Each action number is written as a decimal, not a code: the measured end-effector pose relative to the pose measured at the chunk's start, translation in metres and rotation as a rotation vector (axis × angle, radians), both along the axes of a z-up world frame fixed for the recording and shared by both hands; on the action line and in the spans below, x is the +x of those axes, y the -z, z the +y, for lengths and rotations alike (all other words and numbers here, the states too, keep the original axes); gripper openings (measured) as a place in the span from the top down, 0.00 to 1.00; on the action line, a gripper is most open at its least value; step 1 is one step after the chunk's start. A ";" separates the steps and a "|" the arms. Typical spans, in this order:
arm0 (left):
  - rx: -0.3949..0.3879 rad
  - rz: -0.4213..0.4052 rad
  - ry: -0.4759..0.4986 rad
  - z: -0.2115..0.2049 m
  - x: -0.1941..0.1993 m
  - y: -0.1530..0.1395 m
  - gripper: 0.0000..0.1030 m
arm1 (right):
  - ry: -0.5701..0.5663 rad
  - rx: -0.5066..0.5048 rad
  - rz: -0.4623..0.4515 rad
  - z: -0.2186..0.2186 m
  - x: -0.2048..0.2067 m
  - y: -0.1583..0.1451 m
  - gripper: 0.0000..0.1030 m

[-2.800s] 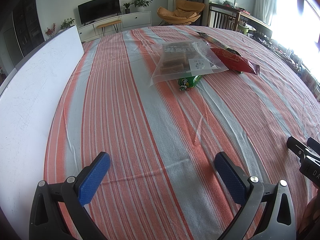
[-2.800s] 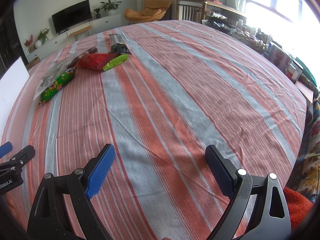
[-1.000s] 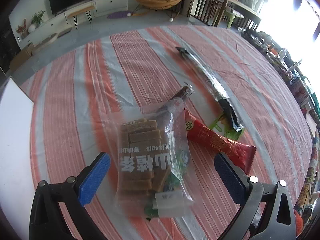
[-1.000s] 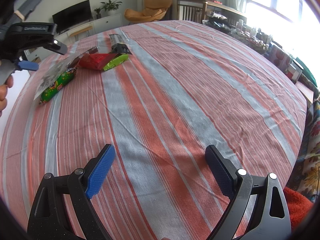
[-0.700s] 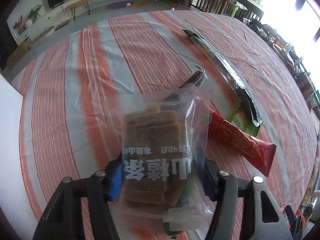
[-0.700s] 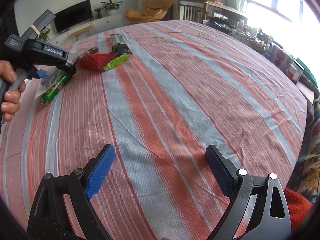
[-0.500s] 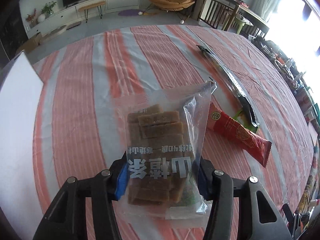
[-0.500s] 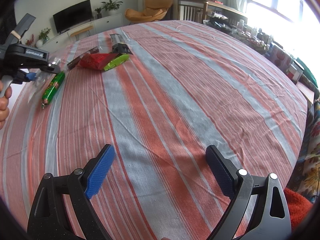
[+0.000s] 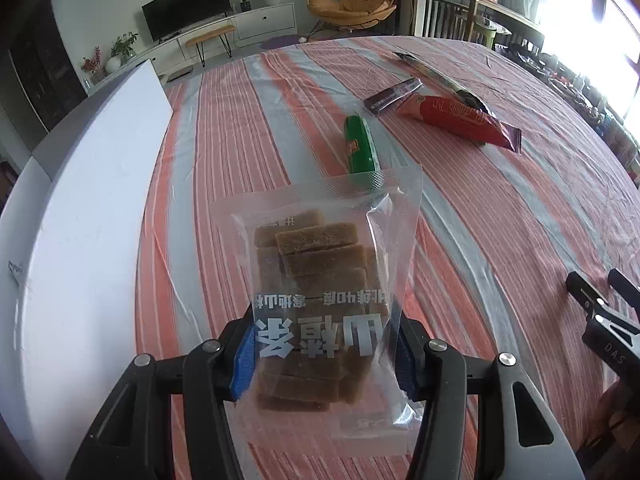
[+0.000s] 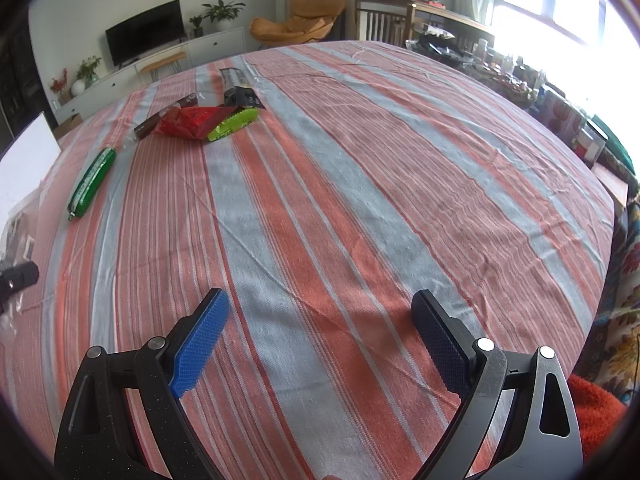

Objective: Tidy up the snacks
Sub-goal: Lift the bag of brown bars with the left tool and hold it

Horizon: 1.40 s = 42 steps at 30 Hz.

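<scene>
One clear snack bag [image 9: 320, 280] sits clamped in the left tool [image 9: 324, 354].

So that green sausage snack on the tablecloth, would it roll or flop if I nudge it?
The green sausage snack looks round and smooth, so a sideways nudge would probably roll it. It lies straight, so it likely stays fairly stiff when lifted. Its glossy wrapper may slip between fingers.

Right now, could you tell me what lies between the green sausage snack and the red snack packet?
Only bare striped tablecloth separates the green sausage snack from the red snack packet, clearest in the right wrist view.
</scene>
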<state>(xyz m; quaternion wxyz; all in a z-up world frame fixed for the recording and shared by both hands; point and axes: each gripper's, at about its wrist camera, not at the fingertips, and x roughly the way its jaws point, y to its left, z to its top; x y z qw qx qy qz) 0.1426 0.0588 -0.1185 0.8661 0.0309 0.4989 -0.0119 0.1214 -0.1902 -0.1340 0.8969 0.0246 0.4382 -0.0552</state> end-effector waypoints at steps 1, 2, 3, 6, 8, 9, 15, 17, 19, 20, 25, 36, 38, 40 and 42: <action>-0.014 -0.002 -0.014 0.002 -0.002 0.005 0.47 | 0.000 0.000 0.000 0.000 0.000 0.000 0.08; -0.027 -0.011 -0.025 0.002 -0.004 0.009 0.47 | 0.000 0.000 0.000 0.000 0.000 0.000 0.08; -0.028 -0.026 -0.030 0.002 -0.006 0.012 0.46 | 0.000 0.000 0.000 0.000 0.000 0.000 0.08; -0.037 -0.079 -0.046 0.001 -0.009 0.015 0.39 | 0.001 0.001 0.000 0.000 0.000 0.000 0.08; -0.062 -0.106 -0.061 0.006 -0.010 0.018 0.26 | 0.005 -0.004 0.008 0.000 0.001 -0.001 0.09; -0.042 -0.119 -0.068 0.006 -0.011 0.019 0.21 | 0.008 -0.011 0.018 0.000 0.004 -0.002 0.09; -0.049 -0.116 -0.096 0.011 -0.011 0.022 0.10 | 0.090 -0.007 0.021 -0.026 0.052 -0.001 0.06; -0.049 -0.109 -0.103 0.011 -0.009 0.023 0.06 | 0.116 0.003 0.018 -0.036 0.067 0.000 0.06; -0.045 -0.105 -0.111 0.011 -0.008 0.024 0.04 | 0.115 0.006 0.019 -0.039 0.073 0.000 0.05; -0.046 -0.103 -0.115 0.011 -0.008 0.024 0.03 | 0.113 0.008 0.017 -0.039 0.072 0.000 0.05; -0.046 -0.101 -0.117 0.012 -0.007 0.024 0.01 | 0.110 0.008 0.017 -0.039 0.070 0.000 0.05; -0.042 -0.098 -0.116 0.012 -0.006 0.024 0.00 | 0.110 0.008 0.017 -0.039 0.070 0.000 0.05; -0.042 -0.098 -0.117 0.012 -0.006 0.024 0.00 | 0.110 0.008 0.017 -0.039 0.070 0.000 0.05; -0.042 -0.097 -0.116 0.012 -0.006 0.024 0.00 | 0.110 0.008 0.017 -0.039 0.070 0.000 0.05; -0.042 -0.098 -0.116 0.012 -0.006 0.024 0.00 | 0.110 0.008 0.017 -0.039 0.070 0.000 0.05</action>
